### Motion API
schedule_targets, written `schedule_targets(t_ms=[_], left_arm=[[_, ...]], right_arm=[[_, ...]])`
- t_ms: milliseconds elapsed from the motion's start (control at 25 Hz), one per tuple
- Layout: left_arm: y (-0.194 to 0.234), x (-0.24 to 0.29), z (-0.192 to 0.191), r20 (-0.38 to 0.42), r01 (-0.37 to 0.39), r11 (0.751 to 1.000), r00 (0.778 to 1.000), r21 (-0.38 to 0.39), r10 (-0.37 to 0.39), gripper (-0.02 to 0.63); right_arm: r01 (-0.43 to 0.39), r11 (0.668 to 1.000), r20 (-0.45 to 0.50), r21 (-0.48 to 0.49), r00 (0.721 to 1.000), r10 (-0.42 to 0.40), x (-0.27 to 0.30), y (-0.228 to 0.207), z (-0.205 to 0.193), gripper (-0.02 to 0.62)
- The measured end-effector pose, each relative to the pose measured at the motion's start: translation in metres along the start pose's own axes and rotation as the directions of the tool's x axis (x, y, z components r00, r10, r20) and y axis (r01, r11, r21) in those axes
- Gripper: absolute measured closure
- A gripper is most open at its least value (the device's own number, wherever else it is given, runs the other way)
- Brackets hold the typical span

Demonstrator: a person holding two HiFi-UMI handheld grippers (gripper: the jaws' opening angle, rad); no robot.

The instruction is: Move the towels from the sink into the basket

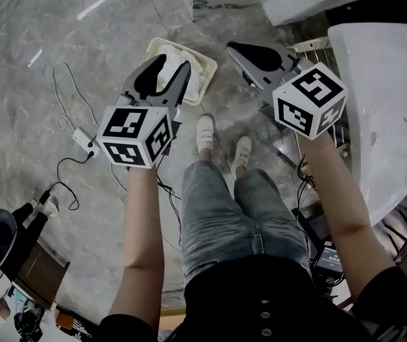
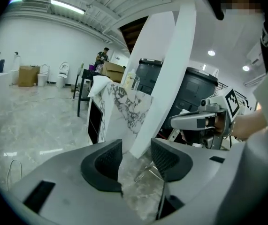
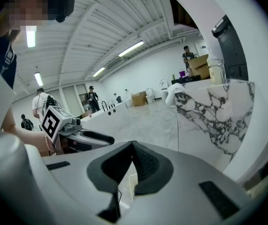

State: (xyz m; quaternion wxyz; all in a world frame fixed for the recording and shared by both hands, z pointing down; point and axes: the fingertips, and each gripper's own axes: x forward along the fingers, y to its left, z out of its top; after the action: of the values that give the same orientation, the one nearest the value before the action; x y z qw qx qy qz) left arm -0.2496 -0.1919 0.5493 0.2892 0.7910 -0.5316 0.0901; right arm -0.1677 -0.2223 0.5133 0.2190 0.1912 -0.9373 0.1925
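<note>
I am holding both grippers out in front of me, over the floor (image 1: 53, 41), and neither one is carrying a towel. The left gripper (image 1: 170, 70) is hanging right over the basket (image 1: 204, 68) with its jaws spread apart and nothing between them. I think that is why it is there: it is the spot for dropping a towel in. Something pale is lying in the basket, maybe a towel, but the gripper is hiding part of it. The right gripper (image 1: 236, 50) is pointing at the floor between the basket and the sink (image 1: 374, 84), with its jaws pressed together on nothing. It will need to open before it can grab. I cannot see any towel in the sink for sure.
</note>
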Motion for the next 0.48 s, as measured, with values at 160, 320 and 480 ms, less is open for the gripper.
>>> schedule_targets(t_ms=[160,320,480], left_arm=[[-0.037,-0.014,0.036,0.067,0.024,0.999,0.997,0.029,-0.026,0.430],[-0.072,-0.024,0.067,0.107,0.045,0.996,0.993,0.078,-0.054,0.439],[-0.105,-0.034,0.097,0.144,0.083,0.989,0.985,0.124,-0.100,0.472]], right_arm=[[0.023,0.999,0.045,-0.036,0.999,-0.022,-0.040,0.006,0.029,0.594],[0.044,0.997,0.082,-0.067,0.996,-0.038,-0.074,0.016,0.051,0.594],[0.071,0.993,0.110,-0.097,0.992,-0.060,-0.108,0.024,0.072,0.594]])
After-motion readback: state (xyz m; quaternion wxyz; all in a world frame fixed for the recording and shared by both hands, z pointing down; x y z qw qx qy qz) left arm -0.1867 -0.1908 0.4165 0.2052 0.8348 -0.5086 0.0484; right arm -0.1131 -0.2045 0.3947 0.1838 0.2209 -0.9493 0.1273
